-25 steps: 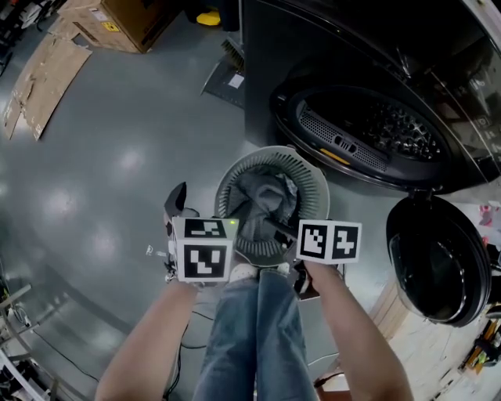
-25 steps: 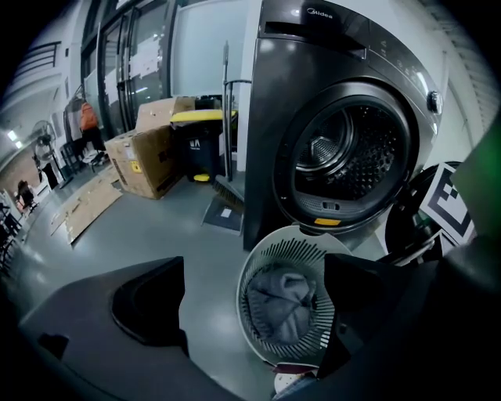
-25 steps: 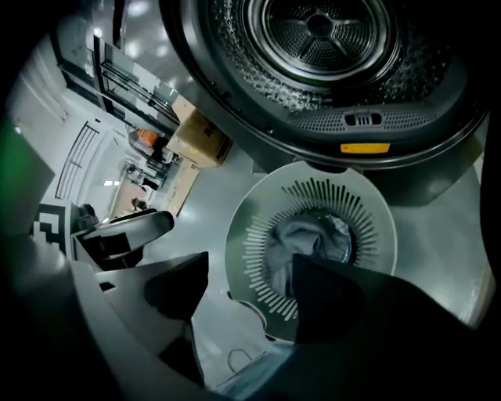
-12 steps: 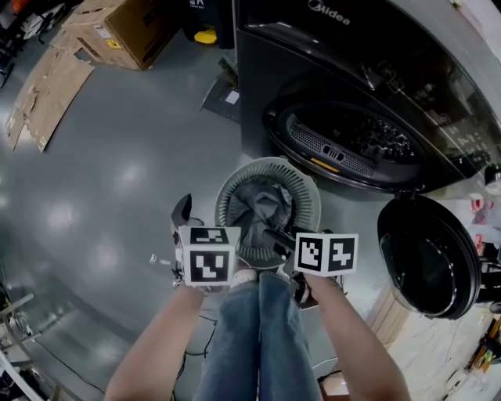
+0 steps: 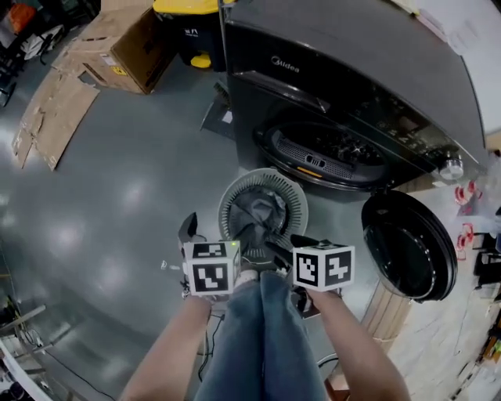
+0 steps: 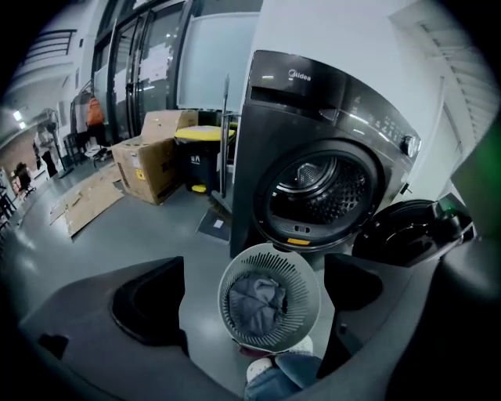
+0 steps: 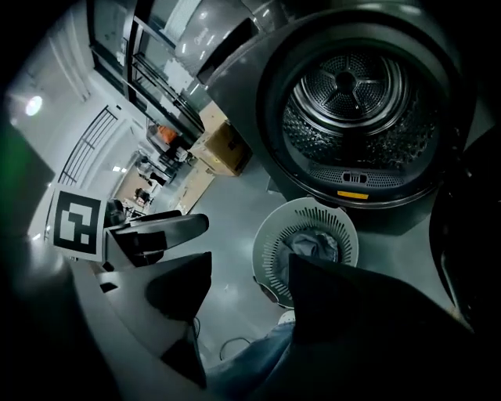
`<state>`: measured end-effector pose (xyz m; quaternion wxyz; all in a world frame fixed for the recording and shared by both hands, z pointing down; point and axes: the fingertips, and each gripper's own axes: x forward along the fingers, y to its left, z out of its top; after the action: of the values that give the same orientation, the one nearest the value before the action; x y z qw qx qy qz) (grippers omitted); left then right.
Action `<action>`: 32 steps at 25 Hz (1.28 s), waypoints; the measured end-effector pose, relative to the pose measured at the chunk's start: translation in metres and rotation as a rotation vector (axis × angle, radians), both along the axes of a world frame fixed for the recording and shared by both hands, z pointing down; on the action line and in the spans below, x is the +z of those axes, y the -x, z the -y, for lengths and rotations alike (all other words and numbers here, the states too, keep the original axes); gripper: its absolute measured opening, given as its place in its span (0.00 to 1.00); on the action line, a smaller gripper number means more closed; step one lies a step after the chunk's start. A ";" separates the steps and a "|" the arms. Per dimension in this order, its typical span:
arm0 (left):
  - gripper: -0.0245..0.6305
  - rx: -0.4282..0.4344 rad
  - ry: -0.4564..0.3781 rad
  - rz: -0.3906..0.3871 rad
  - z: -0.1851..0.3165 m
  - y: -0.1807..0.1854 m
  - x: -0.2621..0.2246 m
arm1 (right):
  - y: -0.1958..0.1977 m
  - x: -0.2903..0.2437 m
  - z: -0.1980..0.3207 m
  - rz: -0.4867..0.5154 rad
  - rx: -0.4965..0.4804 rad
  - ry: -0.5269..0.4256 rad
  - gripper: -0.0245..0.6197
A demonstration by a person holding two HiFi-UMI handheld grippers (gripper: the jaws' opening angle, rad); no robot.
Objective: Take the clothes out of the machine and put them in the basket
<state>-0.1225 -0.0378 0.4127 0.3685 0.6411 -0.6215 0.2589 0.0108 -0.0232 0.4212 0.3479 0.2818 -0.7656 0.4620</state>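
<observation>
A dark front-loading machine stands with its round door swung open to the right. Its steel drum looks empty in the right gripper view. In front of it on the floor sits a white slatted basket with grey clothes inside. My left gripper hangs above the basket's near left side. Its jaws are open, with nothing between them. My right gripper is above the near right side, also open and holding nothing. From the left gripper view, the basket and the clothes lie below between the jaws.
Cardboard boxes and flattened cardboard lie at the far left, beside a yellow-lidded bin. The person's jeans-clad legs stand just behind the basket. A cable trails on the grey floor by the feet.
Both grippers have risen away from the basket. The head view has lifted too, so the basket and machine look smaller and the machine's top shows. The clothes have not moved.
</observation>
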 end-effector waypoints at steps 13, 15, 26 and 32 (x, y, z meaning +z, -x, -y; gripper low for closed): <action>0.90 0.015 -0.062 -0.019 -0.018 -0.006 -0.116 | -0.021 -0.135 -0.007 -0.017 -0.014 -0.141 0.51; 0.90 0.029 -0.080 -0.025 -0.020 -0.008 -0.134 | -0.024 -0.155 -0.007 -0.033 -0.019 -0.178 0.51; 0.90 0.060 -0.127 -0.081 -0.034 -0.005 -0.198 | -0.031 -0.217 -0.037 -0.093 -0.046 -0.238 0.51; 0.90 0.097 -0.172 -0.090 -0.032 -0.009 -0.219 | -0.059 -0.236 -0.041 -0.083 0.071 -0.264 0.51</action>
<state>-0.1136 -0.0056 0.1942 0.3266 0.7106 -0.5925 0.1934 0.0697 0.0174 0.1856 0.3227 0.3709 -0.7941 0.3574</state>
